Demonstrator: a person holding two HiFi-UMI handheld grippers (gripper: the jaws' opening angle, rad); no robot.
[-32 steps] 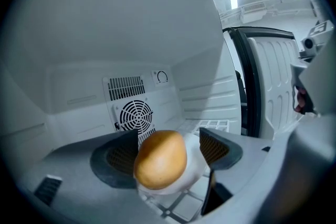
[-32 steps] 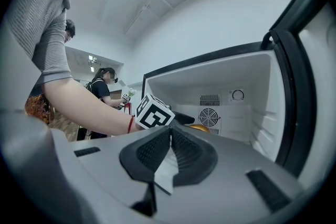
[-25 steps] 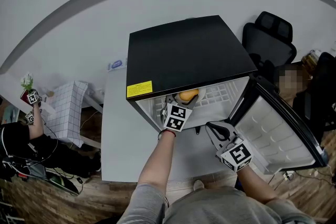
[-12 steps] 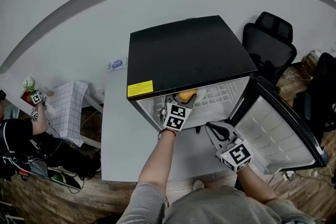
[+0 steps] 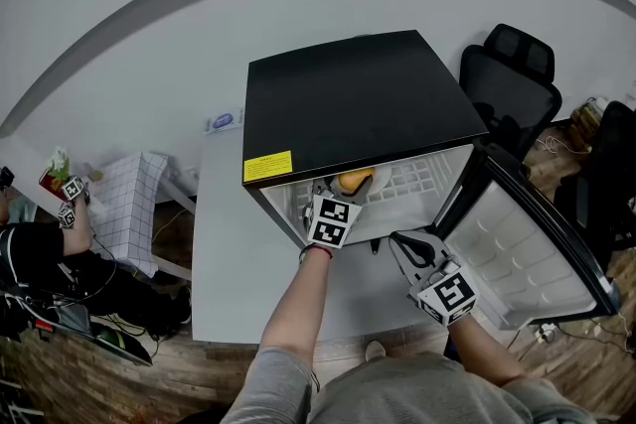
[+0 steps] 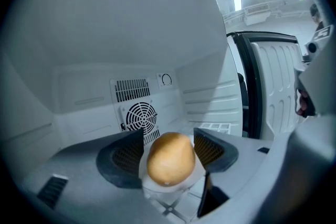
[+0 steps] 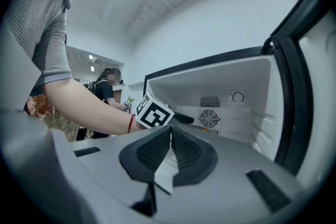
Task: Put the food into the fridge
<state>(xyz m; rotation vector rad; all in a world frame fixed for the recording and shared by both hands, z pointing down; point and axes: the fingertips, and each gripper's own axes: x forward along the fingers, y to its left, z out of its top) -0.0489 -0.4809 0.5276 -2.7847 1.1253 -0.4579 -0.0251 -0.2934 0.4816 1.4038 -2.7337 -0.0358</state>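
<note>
The left gripper – its ribbed black jaws having just been closing – is pinching a smooth, golden-brown, egg-shaped bun, long axis roughly upright, inside the white-lined fridge, while the right gripper is pressing its jaws together, empty.

Office-like room — black swivel chair, plain table, mini fridge.

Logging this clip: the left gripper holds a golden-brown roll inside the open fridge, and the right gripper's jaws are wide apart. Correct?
Not quite: the right gripper view shows the right gripper with its jaws together and nothing between them. The rest holds: the left gripper, whose jaws have just been closing, grips the roll inside the open fridge.
</note>
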